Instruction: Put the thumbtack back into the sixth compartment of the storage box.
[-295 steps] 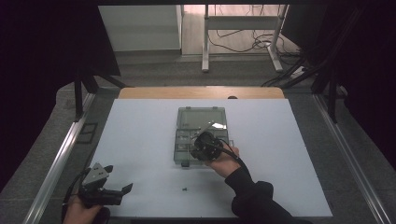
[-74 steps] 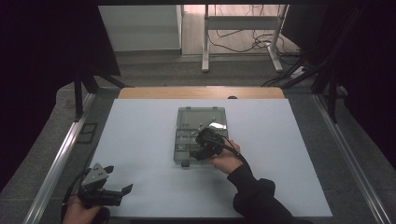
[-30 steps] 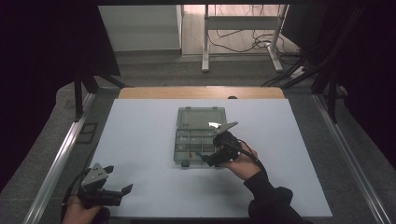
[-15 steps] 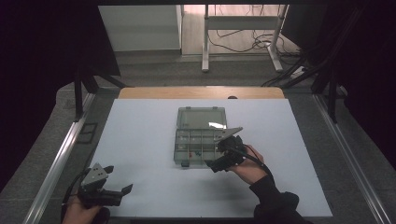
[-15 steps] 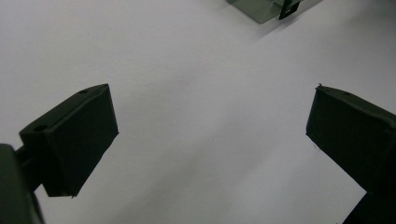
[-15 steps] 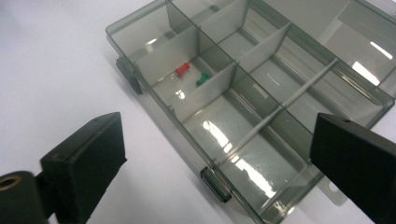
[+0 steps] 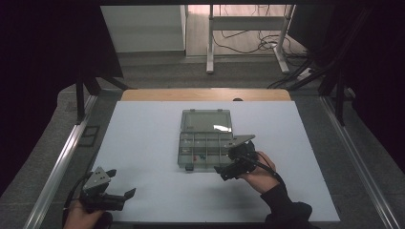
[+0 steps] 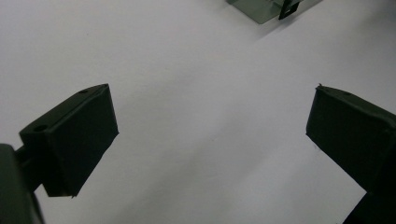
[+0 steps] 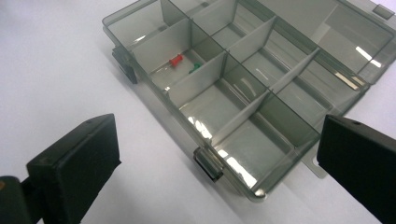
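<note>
Now the right tool (image 7: 224, 172) stands with its jaws wide apart and empty; they have just been opening, beside the near right corner of the compartment box (image 9: 243, 102), which lies with its lid open on the white bench (image 7: 143, 143). A red pin (image 9: 176, 60) and a green pin (image 9: 194, 68) lie in one cell, ahead and to the left of this tool. The left tool (image 7: 125, 195) is open too, well apart from the box. Perhaps the next pin is small, so I would lower slowly and close only when the pads bracket it.
</note>
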Demonstrator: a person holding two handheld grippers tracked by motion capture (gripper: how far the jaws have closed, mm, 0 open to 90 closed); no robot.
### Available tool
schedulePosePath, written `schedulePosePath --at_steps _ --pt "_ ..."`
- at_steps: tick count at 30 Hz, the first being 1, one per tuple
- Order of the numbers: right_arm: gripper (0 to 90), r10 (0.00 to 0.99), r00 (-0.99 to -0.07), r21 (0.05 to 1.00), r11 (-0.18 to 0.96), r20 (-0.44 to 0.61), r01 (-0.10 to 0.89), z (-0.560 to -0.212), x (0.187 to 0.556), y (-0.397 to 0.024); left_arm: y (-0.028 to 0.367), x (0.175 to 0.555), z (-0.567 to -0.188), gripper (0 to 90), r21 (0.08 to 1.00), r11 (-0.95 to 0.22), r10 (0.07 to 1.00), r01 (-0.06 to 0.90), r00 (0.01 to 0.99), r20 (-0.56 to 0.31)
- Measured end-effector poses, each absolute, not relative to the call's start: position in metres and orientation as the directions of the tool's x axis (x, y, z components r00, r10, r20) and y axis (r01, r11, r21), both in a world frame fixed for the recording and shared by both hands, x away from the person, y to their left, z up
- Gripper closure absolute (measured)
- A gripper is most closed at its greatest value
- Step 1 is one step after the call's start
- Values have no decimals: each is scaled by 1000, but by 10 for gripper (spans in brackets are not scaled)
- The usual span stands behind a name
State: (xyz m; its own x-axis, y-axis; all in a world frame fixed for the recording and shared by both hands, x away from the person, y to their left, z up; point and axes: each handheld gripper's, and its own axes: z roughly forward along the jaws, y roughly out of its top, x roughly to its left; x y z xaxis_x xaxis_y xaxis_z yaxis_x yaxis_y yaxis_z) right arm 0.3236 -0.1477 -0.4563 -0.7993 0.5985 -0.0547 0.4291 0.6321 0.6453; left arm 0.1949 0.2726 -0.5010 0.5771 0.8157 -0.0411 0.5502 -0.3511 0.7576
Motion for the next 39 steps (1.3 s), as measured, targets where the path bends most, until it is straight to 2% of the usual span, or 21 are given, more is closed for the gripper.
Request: schedulePosePath --at_steps 39 --pt "0 690 -720 689 556 -70 465 -459 291 -212 272 195 -501 24 759 -343 818 554 573 -48"
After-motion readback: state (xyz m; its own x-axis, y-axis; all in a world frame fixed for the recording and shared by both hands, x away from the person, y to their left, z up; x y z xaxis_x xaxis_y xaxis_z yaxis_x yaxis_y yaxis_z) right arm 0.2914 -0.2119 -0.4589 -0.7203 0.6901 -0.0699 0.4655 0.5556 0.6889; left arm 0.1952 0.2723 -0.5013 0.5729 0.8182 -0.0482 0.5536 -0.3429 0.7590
